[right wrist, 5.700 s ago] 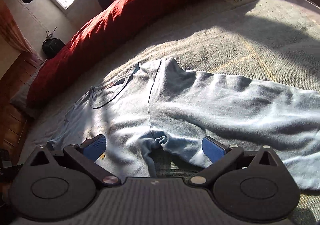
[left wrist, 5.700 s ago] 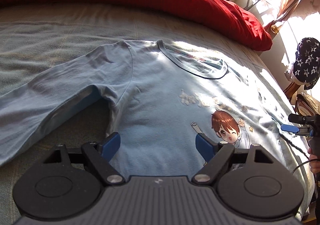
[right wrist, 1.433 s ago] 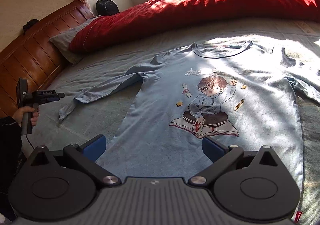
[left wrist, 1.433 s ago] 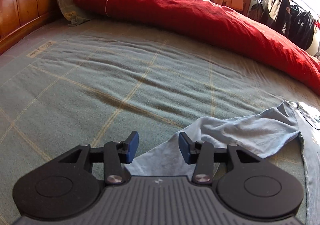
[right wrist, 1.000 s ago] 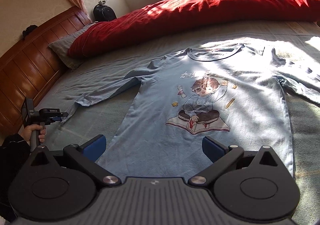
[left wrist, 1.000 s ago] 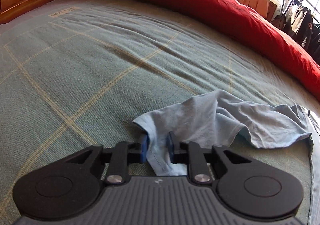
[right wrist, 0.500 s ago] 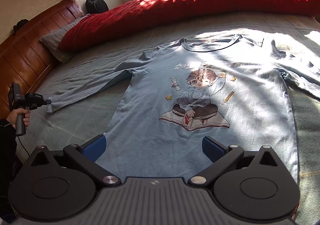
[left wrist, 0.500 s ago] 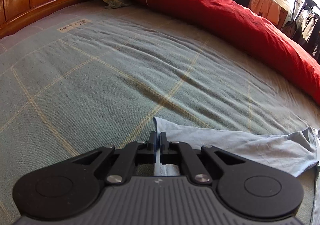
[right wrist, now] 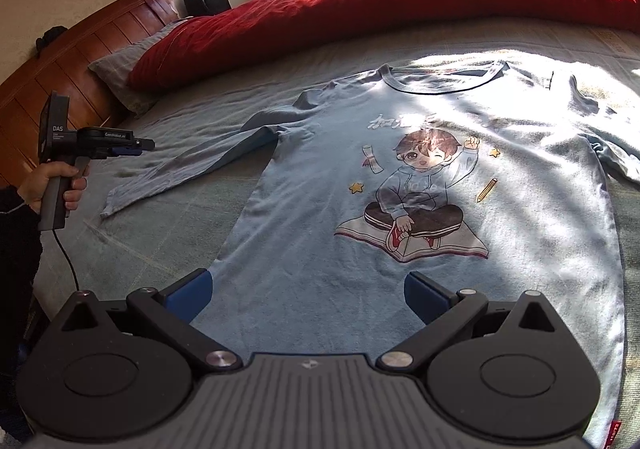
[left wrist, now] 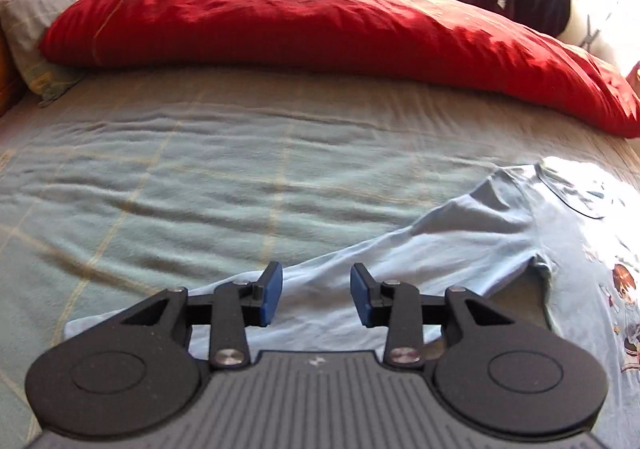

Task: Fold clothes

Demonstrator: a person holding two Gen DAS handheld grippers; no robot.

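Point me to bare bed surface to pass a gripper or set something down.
Widest free patch: the green blanket between the red duvet and the shirt's outstretched sleeve. A smaller strip lies below that sleeve, left of the shirt body. Crowded: the shirt covers the bed's right side, and the duvet fills the far edge.

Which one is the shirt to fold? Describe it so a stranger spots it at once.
Start at the long red quilt along the far side of the bed. In front of it, spread flat on the grey-green checked bedcover, lies the light blue long-sleeved cotton shirt. Only it bears a cartoon child sitting on a book.
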